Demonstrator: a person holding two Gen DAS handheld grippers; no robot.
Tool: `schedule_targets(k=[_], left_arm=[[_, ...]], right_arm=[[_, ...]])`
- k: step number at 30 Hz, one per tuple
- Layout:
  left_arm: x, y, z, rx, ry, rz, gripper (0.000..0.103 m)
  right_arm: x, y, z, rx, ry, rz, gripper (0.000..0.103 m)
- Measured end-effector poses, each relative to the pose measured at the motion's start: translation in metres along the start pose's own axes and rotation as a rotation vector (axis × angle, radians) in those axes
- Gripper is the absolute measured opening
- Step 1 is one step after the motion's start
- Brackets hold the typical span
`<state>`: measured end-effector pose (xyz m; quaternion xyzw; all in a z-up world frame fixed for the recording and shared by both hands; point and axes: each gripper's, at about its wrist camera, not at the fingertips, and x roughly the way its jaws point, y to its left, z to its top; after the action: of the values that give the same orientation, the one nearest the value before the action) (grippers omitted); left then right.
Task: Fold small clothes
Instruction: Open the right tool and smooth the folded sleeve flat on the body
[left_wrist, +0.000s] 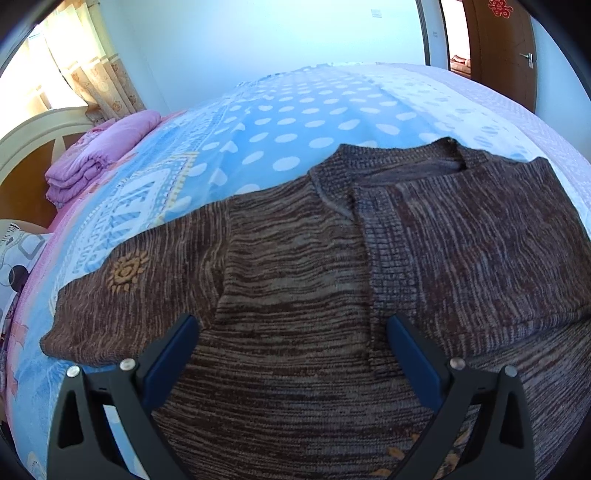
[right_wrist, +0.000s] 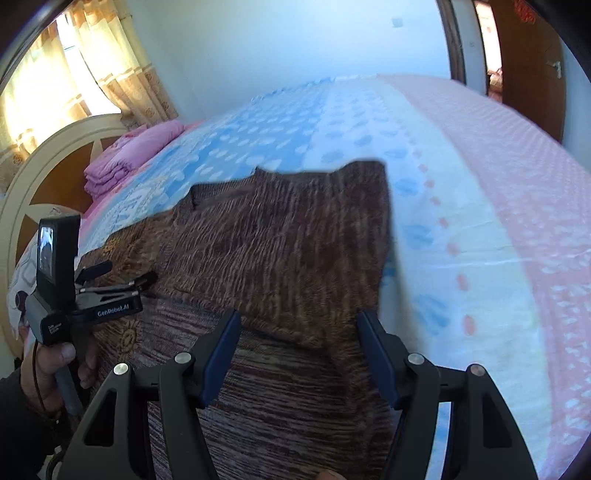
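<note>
A: Sweater (left_wrist: 295, 258), left wrist view: it lies flat on the bed (left_wrist: 288, 122), collar far, hem near you. Its right side is already folded over the middle; its left sleeve (left_wrist: 129, 288) still stretches out to the left.

B: And your left gripper (left_wrist: 291, 332)?

A: Jaws spread wide, nothing between the pads. It hovers over the body of the garment, so the unfolded sleeve lies to its left, long axis running left to right.

B: Right wrist view?

A: Your right gripper (right_wrist: 297, 332) stands partly open above the folded right panel (right_wrist: 295, 240); no cloth is visibly pinched. Your left gripper (right_wrist: 125, 282) shows at the left, nearer the sleeve.

B: So which hand folds next?

A: Probably your left.
</note>
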<state>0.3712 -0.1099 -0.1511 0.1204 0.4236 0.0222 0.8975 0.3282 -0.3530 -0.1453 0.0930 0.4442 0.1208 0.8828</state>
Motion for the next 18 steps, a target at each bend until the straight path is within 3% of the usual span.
schedule_targets(k=[3,7,10,12,15,18], left_arm=[[0.000,0.002,-0.001,-0.003,-0.007,-0.006,0.103],[0.000,0.007,-0.001,-0.025,-0.005,-0.008,0.103],[0.000,0.013,-0.001,-0.046,0.002,-0.006,0.103],[-0.002,0.018,-0.002,-0.057,0.002,-0.017,0.103],[-0.007,0.030,-0.006,-0.074,0.007,-0.029,0.103],[-0.015,0.047,-0.010,-0.087,0.000,-0.039,0.103]], right_arm=[[-0.004,0.016,-0.003,-0.091,-0.002,-0.068,0.067],[-0.017,0.028,0.008,-0.119,-0.053,-0.110,0.067],[-0.011,0.042,0.024,-0.135,-0.055,-0.061,0.067],[0.005,0.051,0.030,-0.155,-0.023,-0.015,0.068],[0.041,0.065,0.028,-0.186,0.091,0.008,0.068],[0.042,0.087,0.025,-0.261,0.075,-0.058,0.070]])
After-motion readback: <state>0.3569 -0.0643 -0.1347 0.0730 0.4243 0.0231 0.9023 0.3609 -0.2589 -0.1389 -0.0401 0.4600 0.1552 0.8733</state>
